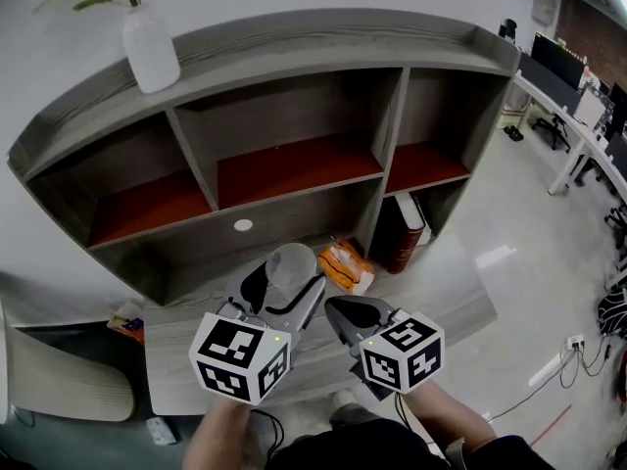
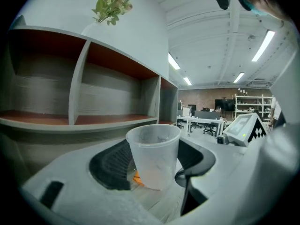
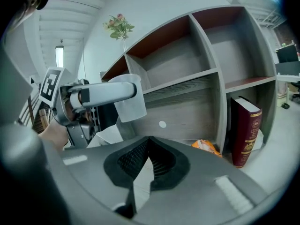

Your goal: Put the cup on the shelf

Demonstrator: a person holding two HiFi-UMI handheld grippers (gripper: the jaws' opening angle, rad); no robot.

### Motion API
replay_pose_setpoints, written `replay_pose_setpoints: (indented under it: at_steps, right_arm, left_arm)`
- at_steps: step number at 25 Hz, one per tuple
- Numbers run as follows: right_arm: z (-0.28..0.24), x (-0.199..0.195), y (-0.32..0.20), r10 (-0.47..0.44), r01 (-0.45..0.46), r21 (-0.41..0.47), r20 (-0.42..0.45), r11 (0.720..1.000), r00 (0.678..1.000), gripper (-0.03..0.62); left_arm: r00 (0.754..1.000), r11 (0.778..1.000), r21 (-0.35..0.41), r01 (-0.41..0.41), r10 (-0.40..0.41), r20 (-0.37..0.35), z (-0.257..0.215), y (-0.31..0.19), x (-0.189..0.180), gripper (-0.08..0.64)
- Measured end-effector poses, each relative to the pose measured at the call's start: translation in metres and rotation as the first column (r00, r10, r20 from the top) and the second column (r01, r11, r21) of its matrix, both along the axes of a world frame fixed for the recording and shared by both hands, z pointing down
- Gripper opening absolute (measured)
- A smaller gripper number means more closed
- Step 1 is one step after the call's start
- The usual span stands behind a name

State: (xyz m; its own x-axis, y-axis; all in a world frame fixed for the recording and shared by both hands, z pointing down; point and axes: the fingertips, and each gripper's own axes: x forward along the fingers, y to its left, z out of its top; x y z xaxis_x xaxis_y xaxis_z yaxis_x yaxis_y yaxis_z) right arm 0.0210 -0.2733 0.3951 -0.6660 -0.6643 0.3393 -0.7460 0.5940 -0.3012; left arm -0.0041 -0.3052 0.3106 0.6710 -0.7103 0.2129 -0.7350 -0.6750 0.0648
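A clear, frosted plastic cup stands upright between the jaws of my left gripper, which is shut on it. In the left gripper view the cup is pinched at its lower half by both black pads, in front of the grey shelf with red-brown boards. The shelf's middle compartment lies beyond the cup. My right gripper hangs just right of the left one, jaws shut with nothing in them. From the right gripper view the cup shows in the left gripper, level with the lower board.
A white vase with green sprigs stands on the shelf top. Under the shelf's right end a dark red book stands upright, with an orange packet lying beside it on the grey tabletop. Office desks fill the right.
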Motion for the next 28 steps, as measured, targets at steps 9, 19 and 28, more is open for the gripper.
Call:
replay_pose_setpoints:
  at_steps: [9, 19, 28]
  right_arm:
    - [0.000, 0.016, -0.030, -0.019, 0.019, -0.012, 0.010, 1.000, 1.000, 0.002]
    - [-0.011, 0.033, -0.064, -0.023, 0.023, -0.010, 0.022, 1.000, 1.000, 0.002]
    - [-0.001, 0.040, -0.071, -0.035, 0.035, -0.041, 0.023, 0.999, 0.999, 0.002]
  left_arm:
    - [1.000, 0.998, 0.063, -0.025, 0.026, -0.013, -0.044, -0.054, 0.030, 0.291]
    - [1.000, 0.991, 0.134, -0.016, 0.018, -0.015, -0.082, -0.100, 0.046, 0.291]
    - [0.995, 0.985, 0.172, 0.023, -0.039, 0.087, -0.083, -0.143, 0.050, 0.295]
